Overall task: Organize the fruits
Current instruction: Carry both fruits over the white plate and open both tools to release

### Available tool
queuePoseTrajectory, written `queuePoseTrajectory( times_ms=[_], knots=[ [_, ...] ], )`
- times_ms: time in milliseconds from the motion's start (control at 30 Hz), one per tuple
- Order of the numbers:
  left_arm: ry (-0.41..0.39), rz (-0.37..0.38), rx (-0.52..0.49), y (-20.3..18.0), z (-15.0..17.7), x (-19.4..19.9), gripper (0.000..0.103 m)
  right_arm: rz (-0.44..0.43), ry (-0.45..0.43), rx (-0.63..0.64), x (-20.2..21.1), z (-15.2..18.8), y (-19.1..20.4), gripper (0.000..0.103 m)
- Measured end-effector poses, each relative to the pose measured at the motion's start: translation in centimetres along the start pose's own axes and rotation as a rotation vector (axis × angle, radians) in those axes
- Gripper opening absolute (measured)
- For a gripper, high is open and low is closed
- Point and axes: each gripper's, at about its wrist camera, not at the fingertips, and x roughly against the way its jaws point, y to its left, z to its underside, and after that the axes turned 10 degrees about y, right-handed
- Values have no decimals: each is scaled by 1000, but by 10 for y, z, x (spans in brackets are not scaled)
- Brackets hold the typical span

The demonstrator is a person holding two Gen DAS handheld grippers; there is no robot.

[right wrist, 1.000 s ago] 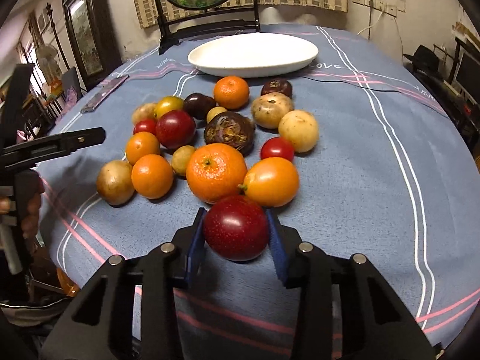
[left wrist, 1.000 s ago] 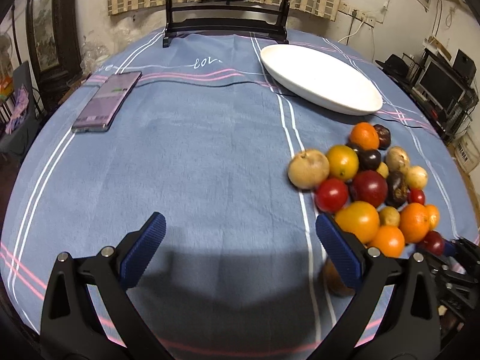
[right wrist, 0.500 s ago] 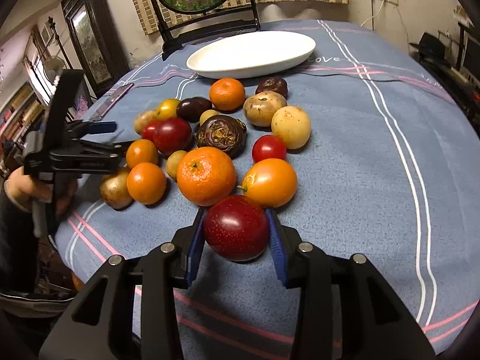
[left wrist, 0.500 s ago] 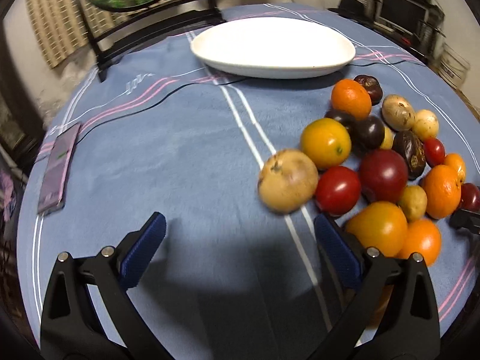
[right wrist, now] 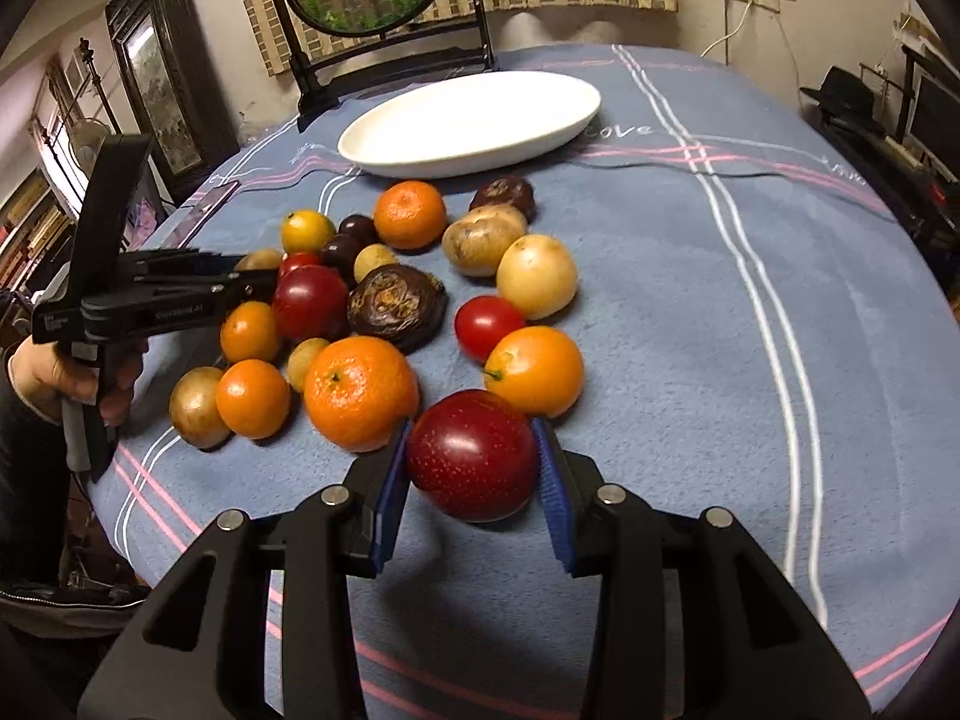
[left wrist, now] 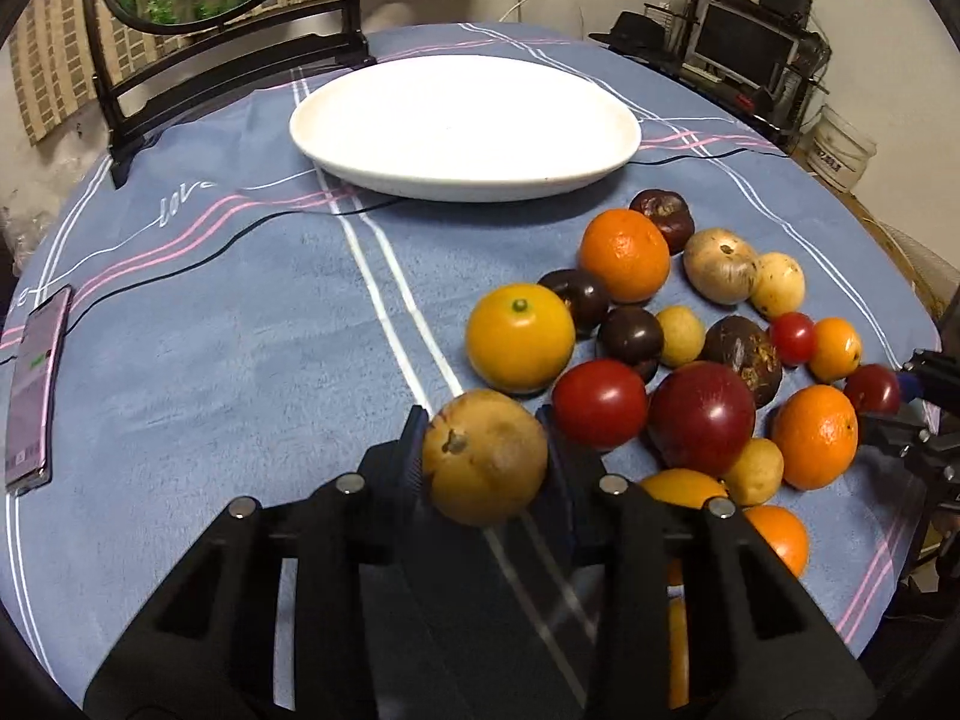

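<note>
My left gripper (left wrist: 482, 423) is closing its jaws around a brownish-yellow round fruit (left wrist: 486, 462) at the left edge of the fruit pile (left wrist: 690, 348), and both pads touch it. The right wrist view shows this gripper (right wrist: 264, 282) from the side, held by a hand (right wrist: 42, 372). My right gripper (right wrist: 471, 429) is shut on a dark red round fruit (right wrist: 473, 456) at the near edge of the pile. A white oval plate (left wrist: 468, 183) lies behind the fruits with nothing on it; its rim (right wrist: 420, 167) shows in the right wrist view too.
A blue striped cloth (left wrist: 240, 360) covers the round table. A phone (left wrist: 30, 396) lies at the left edge and a black cable (left wrist: 240, 228) runs past the plate. A dark stand with a round picture (left wrist: 240, 42) is at the back. Shelves with electronics (left wrist: 750, 48) stand beyond.
My left gripper moved up to the brownish-yellow fruit, rolled, and its wide-open jaws closed in on it. My right gripper stayed still, holding the dark red fruit.
</note>
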Motion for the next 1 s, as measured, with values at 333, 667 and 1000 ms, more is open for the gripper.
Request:
queuePoseTrajectory(
  times_ms=[333,667,1000],
  knots=[
    [-84,-30,-7,-8,9,50,37,30,-99,6,27,-16,-10,40],
    [-140,19,21,-3,-69,54,37,59,-227,153,33,-114,21,40],
    [-17,-4,178,33,-150,-28,37,141,-51,183,-67,-200,7,40]
  ],
)
